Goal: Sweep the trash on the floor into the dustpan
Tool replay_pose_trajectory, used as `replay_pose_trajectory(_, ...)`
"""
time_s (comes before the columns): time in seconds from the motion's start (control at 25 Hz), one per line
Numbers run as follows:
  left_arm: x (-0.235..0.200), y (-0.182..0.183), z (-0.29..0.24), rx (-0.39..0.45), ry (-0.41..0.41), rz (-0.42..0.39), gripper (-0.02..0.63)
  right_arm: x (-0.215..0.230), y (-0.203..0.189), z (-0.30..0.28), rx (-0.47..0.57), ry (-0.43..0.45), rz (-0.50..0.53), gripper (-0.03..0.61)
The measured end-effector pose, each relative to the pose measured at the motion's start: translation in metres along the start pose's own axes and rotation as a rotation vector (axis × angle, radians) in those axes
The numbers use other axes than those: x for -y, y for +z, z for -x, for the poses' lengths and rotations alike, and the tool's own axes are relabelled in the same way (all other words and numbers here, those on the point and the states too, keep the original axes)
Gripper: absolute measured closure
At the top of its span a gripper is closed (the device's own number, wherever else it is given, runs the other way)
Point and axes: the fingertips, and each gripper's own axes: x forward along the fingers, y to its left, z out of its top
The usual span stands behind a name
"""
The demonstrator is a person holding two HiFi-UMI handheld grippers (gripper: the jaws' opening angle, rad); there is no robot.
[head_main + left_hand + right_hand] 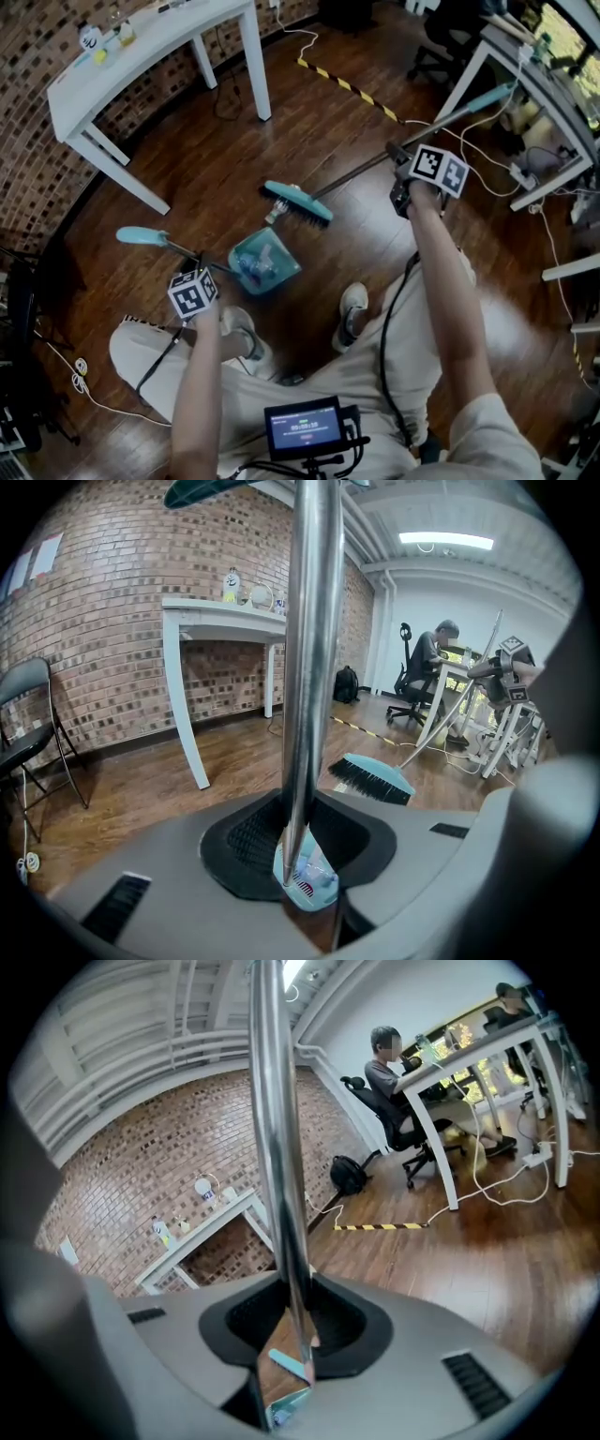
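A teal dustpan (277, 265) rests on the wooden floor with clear plastic trash (257, 269) inside it. My left gripper (200, 266) is shut on its metal handle (310, 667), which ends in a teal grip (141, 235). In the left gripper view the dustpan (307, 885) shows just past the jaws. The teal broom head (298, 201) stands just beyond the pan, bristles toward it and apart from it. My right gripper (401, 167) is shut on the broom's metal pole (277, 1147). In the right gripper view the broom head (289, 1364) sits above the dustpan (285, 1412).
A white table (141, 58) stands at the far left by the brick wall. Yellow-black tape (352, 86) and cables cross the floor ahead. A white desk (536, 105) is at the right, with a person seated (385, 1065). My shoes (352, 306) are near the pan.
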Motion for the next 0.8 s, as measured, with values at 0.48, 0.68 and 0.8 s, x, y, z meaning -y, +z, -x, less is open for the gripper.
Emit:
replay_pose_trajectory(0.48, -0.001, 0.002, 0.0, 0.031, -0.006, 0.015, 0.535, 0.008, 0.002, -0.02, 0.029, -0.128, 0.141, 0.472)
replay_pose_trajectory(0.68, -0.004, 0.005, 0.001, 0.043, -0.001, 0.029, 0.534, 0.016, 0.001, -0.042, 0.085, -0.212, 0.095, 0.472)
replay_pose_trajectory(0.8, -0.008, 0.006, 0.0, 0.05, 0.007, 0.046, 0.534, 0.012, -0.002, -0.056, 0.118, -0.237, 0.078, 0.472)
